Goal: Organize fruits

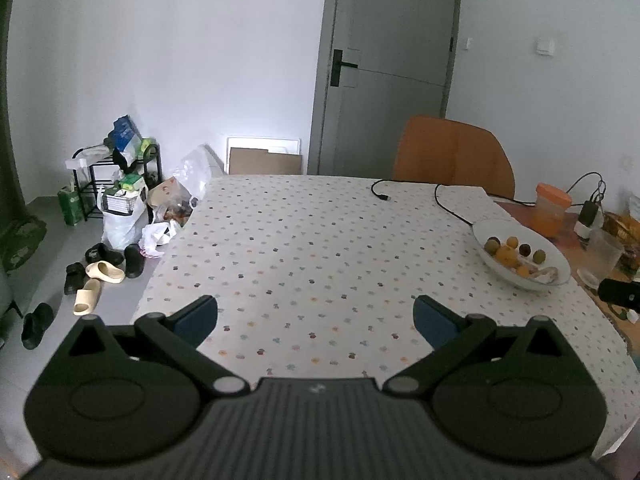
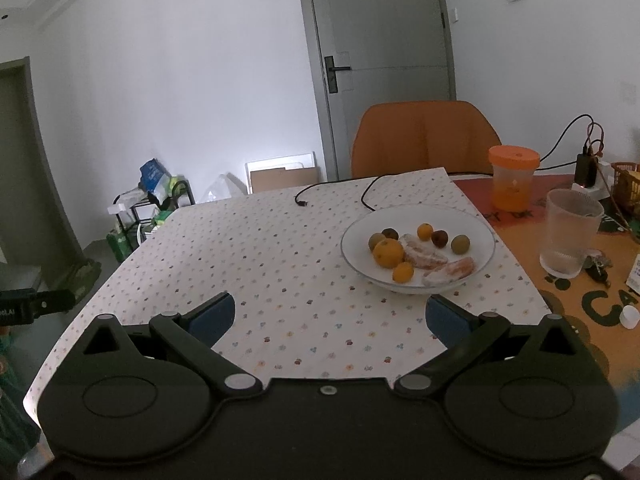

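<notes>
While both jaws stood wide apart and empty, the left hand-held gripper [image 1: 316, 320] and the right hand-held gripper [image 2: 330, 316] hung above the dotted cloth on the worktop [image 2: 280, 272]. A white bowl [image 2: 480, 232] sat just ahead of the right one, holding a large orange [image 2: 387, 253], smaller orange and brownish fruits and two sugared slices. Near it on the right stood a ribbed glass [image 2: 570, 232] and an orange-lidded jar [image 2: 513, 178].

Dim, flat indoor light, bluish cast; soft shadows, no glare. Fisheye bends edges, dark vignette at corners, esp. 1 o'clock.
</notes>
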A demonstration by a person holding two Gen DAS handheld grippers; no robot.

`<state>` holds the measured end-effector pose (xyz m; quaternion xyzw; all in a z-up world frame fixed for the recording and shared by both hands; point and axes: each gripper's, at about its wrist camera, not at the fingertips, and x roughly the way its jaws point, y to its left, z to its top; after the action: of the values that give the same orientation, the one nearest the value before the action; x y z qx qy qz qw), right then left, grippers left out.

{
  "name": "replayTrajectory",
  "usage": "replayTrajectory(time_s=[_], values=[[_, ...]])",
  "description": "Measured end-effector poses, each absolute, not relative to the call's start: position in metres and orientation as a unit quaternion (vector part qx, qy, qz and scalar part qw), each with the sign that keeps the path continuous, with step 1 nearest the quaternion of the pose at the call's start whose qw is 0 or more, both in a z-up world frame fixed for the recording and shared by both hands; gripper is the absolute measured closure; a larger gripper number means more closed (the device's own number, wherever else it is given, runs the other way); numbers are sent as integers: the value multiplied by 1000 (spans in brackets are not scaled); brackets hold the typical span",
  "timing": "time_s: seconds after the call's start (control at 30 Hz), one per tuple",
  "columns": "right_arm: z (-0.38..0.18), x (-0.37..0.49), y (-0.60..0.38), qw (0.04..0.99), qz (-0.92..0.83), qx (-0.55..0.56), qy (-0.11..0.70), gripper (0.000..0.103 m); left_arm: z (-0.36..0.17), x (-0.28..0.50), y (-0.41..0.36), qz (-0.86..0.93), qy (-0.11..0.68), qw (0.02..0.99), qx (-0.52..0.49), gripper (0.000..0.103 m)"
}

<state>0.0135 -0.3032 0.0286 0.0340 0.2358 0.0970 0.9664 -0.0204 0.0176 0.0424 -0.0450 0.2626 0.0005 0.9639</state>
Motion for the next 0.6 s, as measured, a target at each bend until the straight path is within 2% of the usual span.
replayTrajectory(time_s=[0.6], values=[[26,15,-303,964,106,38,241,0,41,-21,9,-10,262,964,-37,0]])
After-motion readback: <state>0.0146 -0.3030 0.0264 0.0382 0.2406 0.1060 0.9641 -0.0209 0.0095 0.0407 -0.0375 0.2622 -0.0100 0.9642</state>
